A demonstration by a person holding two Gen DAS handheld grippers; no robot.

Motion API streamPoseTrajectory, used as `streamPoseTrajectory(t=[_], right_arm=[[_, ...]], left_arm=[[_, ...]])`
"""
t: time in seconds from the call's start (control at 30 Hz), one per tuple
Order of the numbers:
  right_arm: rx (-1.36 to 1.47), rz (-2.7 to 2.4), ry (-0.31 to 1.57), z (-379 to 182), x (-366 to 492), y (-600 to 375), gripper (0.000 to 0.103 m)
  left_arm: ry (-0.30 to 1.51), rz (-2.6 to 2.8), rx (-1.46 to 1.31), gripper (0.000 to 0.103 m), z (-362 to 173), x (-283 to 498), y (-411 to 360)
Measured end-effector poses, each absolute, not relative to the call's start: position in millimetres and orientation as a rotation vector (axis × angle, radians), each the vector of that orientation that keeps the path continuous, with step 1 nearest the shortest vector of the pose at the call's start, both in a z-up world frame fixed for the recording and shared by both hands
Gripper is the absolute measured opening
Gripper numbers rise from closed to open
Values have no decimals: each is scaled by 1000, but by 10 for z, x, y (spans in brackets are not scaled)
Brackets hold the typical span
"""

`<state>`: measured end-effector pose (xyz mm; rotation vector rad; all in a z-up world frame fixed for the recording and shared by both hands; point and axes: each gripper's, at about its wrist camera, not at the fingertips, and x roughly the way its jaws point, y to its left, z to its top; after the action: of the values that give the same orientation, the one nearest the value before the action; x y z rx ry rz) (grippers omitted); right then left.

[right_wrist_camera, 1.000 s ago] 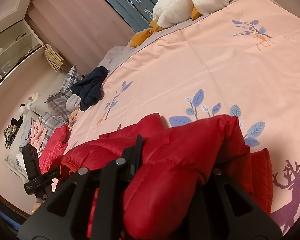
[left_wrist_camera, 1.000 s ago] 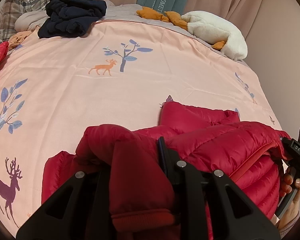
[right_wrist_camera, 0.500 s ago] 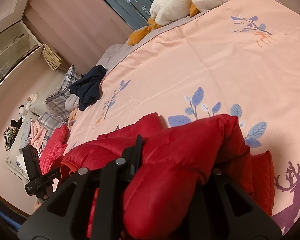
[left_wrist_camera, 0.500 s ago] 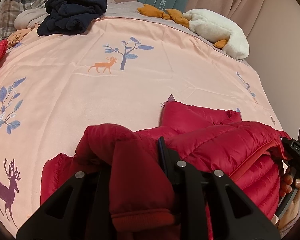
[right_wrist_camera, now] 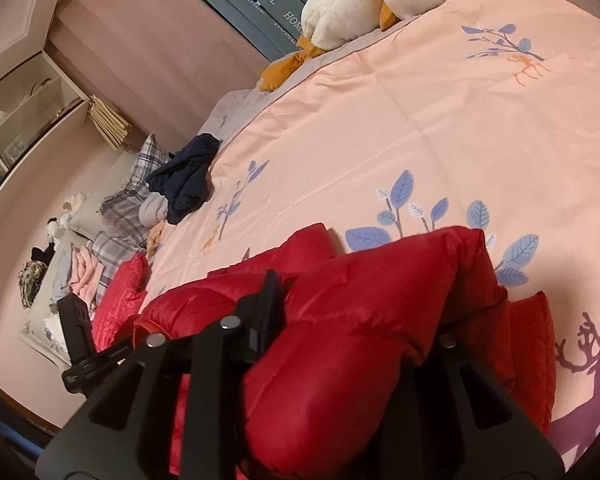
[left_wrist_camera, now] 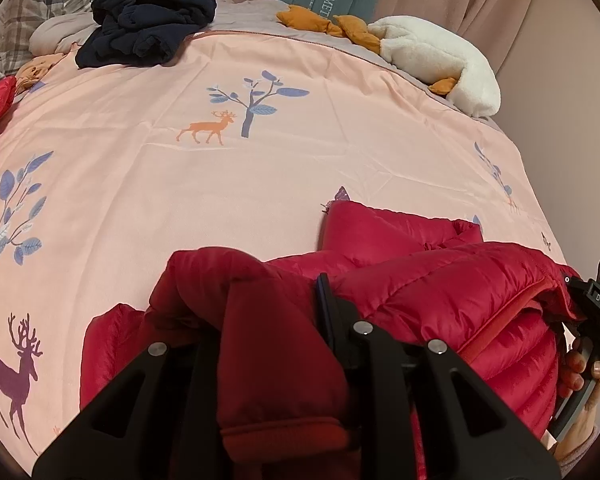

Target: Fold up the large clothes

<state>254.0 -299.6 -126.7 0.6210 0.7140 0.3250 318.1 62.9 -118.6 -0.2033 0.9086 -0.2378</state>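
Pink bedding (left_wrist_camera: 300, 168) printed with deer and blue trees fills both views; my landmark is the red puffer jacket (left_wrist_camera: 440, 292) bunched at its near edge. Far beyond it, left to right, lie a navy garment (left_wrist_camera: 148, 26) and a white plush toy (left_wrist_camera: 436, 56). My left tongs (left_wrist_camera: 272, 320) pinch a jacket fold. My right tongs (right_wrist_camera: 352, 320) have just been loosening, padding still bulging between them.

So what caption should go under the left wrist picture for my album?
Left gripper pinching a red puffer jacket on a pink deer-print bedspread.
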Motion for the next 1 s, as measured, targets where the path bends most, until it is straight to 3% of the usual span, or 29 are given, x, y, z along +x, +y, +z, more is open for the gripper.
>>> streamPoseTrajectory(t=[0.1, 0.5, 1.0], right_arm=[[622, 326, 707, -1248, 2496, -2994, 35], [630, 330, 693, -1155, 2368, -2995, 45], [632, 330, 692, -1129, 2359, -3014, 46]], left_arm=[[910, -232, -208, 22, -1181, 3165, 620], [890, -226, -215, 29, -1064, 3054, 614], [867, -236, -236, 44, -944, 2938, 608]])
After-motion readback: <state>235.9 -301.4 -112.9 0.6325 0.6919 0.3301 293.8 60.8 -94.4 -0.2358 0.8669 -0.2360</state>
